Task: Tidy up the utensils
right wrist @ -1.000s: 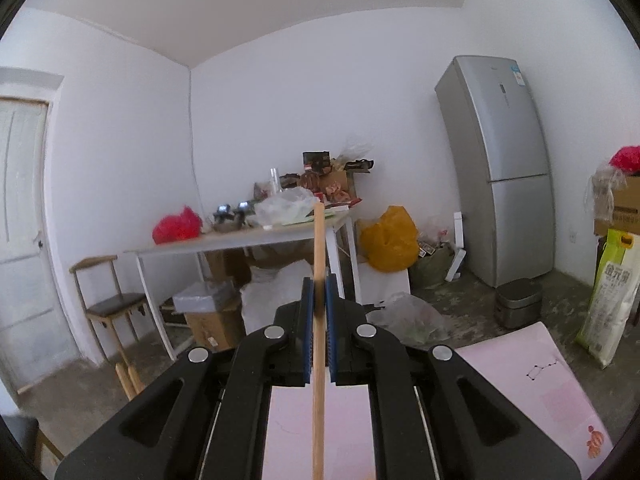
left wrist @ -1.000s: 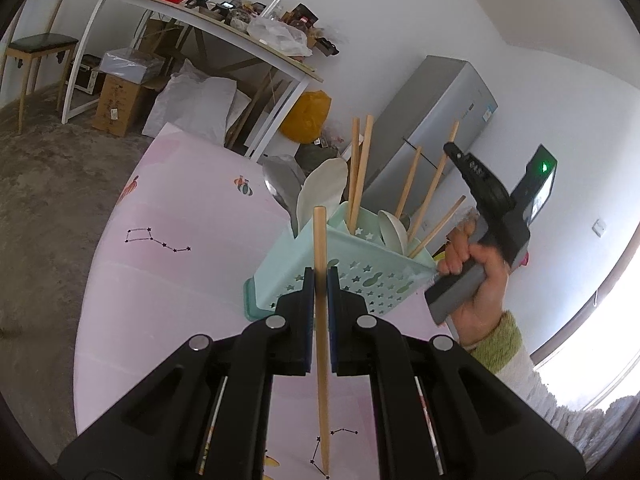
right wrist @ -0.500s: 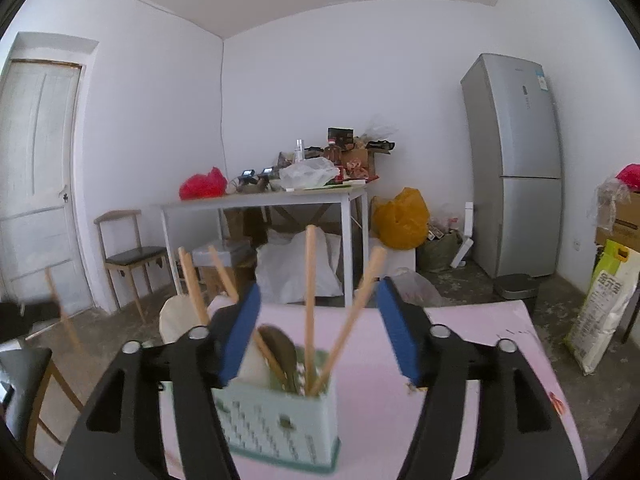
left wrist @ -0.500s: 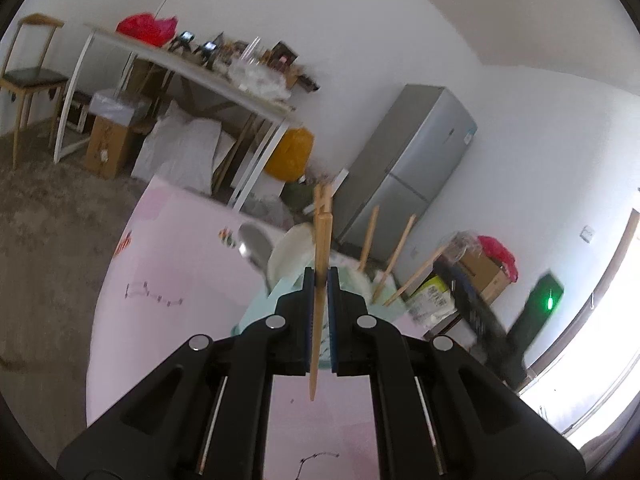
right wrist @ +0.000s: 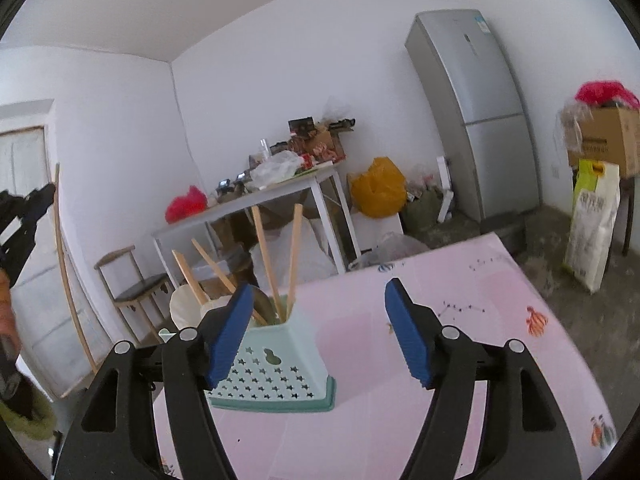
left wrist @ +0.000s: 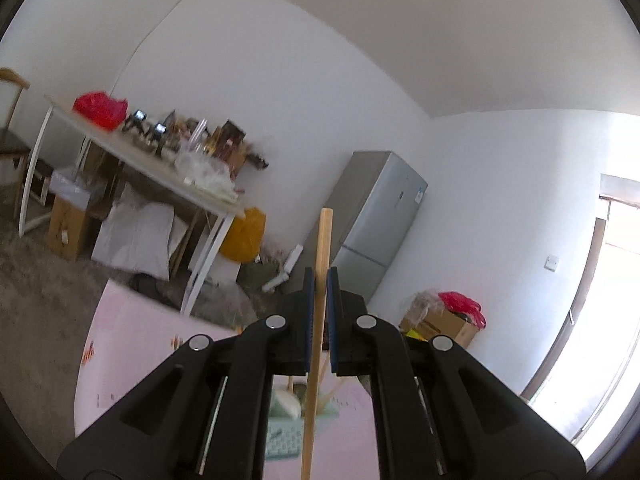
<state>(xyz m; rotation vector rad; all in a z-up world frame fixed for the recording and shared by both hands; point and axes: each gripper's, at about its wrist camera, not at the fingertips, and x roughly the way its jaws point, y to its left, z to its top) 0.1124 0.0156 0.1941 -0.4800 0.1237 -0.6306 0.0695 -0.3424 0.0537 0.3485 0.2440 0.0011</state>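
Note:
My left gripper [left wrist: 318, 280] is shut on a wooden chopstick [left wrist: 320, 280], held upright above the mint-green utensil basket [left wrist: 284, 436], which shows low between its arms. In the right wrist view that basket [right wrist: 276, 372] stands on the pink table [right wrist: 460, 320] and holds several chopsticks [right wrist: 266, 256] and white spoons [right wrist: 184, 308]. My right gripper [right wrist: 316, 332] is open and empty, just in front of and right of the basket. The left gripper [right wrist: 20, 216] with its chopstick shows at the far left of that view.
A white side table [right wrist: 280, 192] piled with clutter stands behind, with a chair [right wrist: 136, 280] to its left. A grey fridge [right wrist: 476, 108], a yellow bag [right wrist: 376, 188] and a cardboard box [right wrist: 604, 140] stand on the right.
My right gripper opened and let its chopstick go into the basket, then drew back to the right. My left gripper tilted up and lifted its chopstick above the basket.

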